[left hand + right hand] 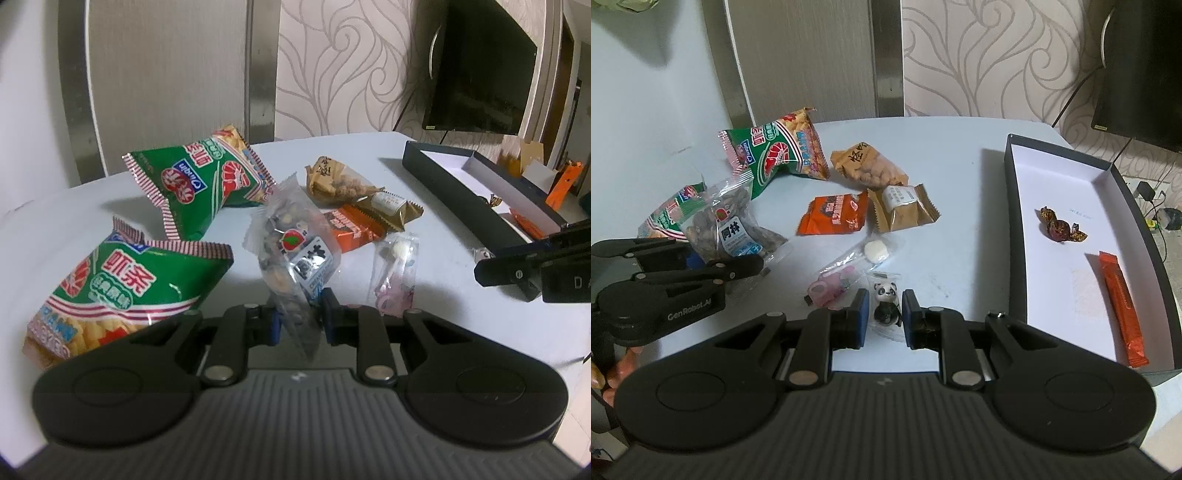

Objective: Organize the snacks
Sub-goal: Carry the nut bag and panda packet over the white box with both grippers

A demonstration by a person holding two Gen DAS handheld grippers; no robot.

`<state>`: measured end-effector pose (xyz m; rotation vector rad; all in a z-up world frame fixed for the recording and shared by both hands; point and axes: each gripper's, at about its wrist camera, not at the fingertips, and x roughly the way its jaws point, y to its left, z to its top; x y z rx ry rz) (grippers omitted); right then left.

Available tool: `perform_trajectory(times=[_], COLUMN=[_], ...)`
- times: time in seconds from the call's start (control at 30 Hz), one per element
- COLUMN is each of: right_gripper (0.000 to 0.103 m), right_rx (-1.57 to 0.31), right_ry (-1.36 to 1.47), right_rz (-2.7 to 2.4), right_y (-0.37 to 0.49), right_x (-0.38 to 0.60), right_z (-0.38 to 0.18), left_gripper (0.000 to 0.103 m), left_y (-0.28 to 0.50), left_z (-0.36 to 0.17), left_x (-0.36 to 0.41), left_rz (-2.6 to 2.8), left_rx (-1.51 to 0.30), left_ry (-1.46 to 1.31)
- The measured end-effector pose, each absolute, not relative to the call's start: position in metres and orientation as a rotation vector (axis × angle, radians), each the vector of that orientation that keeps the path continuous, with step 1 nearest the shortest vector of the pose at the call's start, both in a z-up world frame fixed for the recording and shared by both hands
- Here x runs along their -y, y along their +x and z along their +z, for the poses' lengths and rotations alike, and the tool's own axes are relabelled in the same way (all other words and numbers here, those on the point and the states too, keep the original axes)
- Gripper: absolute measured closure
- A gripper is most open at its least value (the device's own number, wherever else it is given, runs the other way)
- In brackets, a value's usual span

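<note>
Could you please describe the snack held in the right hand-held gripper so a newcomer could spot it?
Left of the black tray, the right hand-held gripper pinches the panda sweet. Unlike the pink lollipop beside it, it is black-and-white.

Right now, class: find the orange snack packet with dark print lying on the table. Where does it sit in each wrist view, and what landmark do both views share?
Left wrist view: the orange snack packet lies right of centre, partly behind the clear nut bag.
Right wrist view: it lies left of centre, in full view.
Shared landmark: the brown wrapped cake just right of it.
</note>
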<state>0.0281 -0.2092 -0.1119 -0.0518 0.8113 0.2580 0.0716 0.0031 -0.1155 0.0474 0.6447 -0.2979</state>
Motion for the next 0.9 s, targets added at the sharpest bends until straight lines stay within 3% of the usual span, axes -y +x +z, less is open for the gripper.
perform_trajectory(times=[0.9], right_gripper=[0.081], right_rx=[-0.779], right_ry=[-0.036], right_rz=[0.278], right_y=[0.009], right_x=[0.218], right_z=[-0.093], left_gripper=[0.08], left_y=[0.068], left_z=[-0.095], left_x=[0.019], left_rz=[-0.342], left_rx=[-0.606], left_ry=[0.022])
